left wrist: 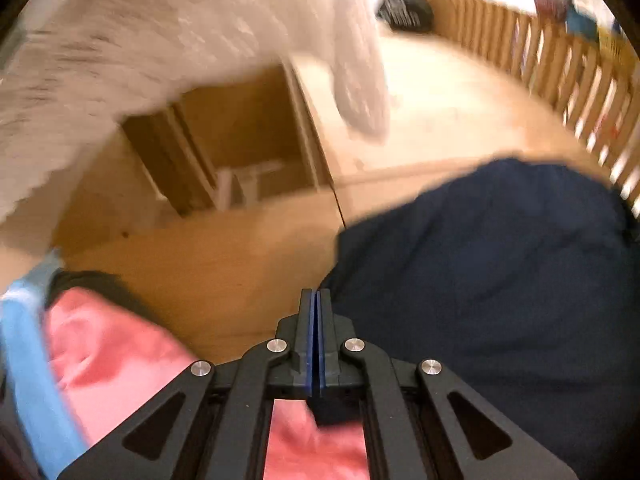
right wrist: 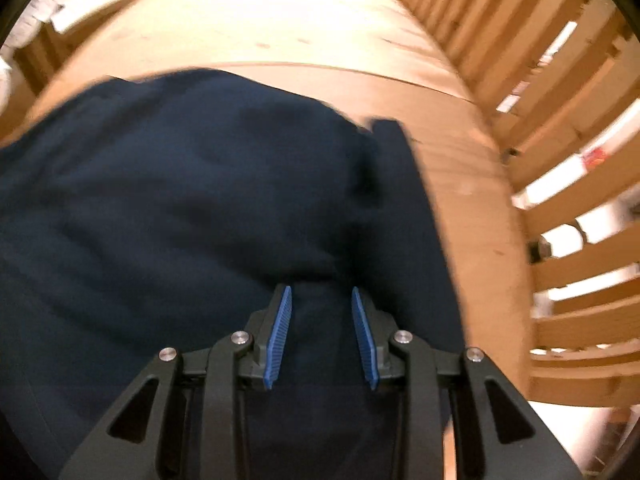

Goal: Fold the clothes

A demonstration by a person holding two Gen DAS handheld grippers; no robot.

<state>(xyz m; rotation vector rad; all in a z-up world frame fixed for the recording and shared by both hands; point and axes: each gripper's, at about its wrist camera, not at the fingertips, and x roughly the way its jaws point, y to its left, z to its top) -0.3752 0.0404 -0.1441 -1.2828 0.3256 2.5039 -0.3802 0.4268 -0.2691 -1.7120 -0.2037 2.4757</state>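
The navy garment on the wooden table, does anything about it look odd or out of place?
The navy garment lies bunched and rumpled on the wooden table, not yet flat. A pink cloth sits heaped at the table's near left. Nothing looks spilled or damaged, though both views are blurred.

My left gripper (left wrist: pixel 318 300) sits over the wooden surface (left wrist: pixel 224 264), garment (left wrist: pixel 480 280) spread just to its right, second cloth (left wrist: pixel 112 352) at lower left beside a strap (left wrist: pixel 28 360). Slatted rail (left wrist: pixel 560 64) runs along the far right edge. My right gripper (right wrist: pixel 321 300) is above the same garment (right wrist: pixel 200 200), rail (right wrist: pixel 560 160) on its right.
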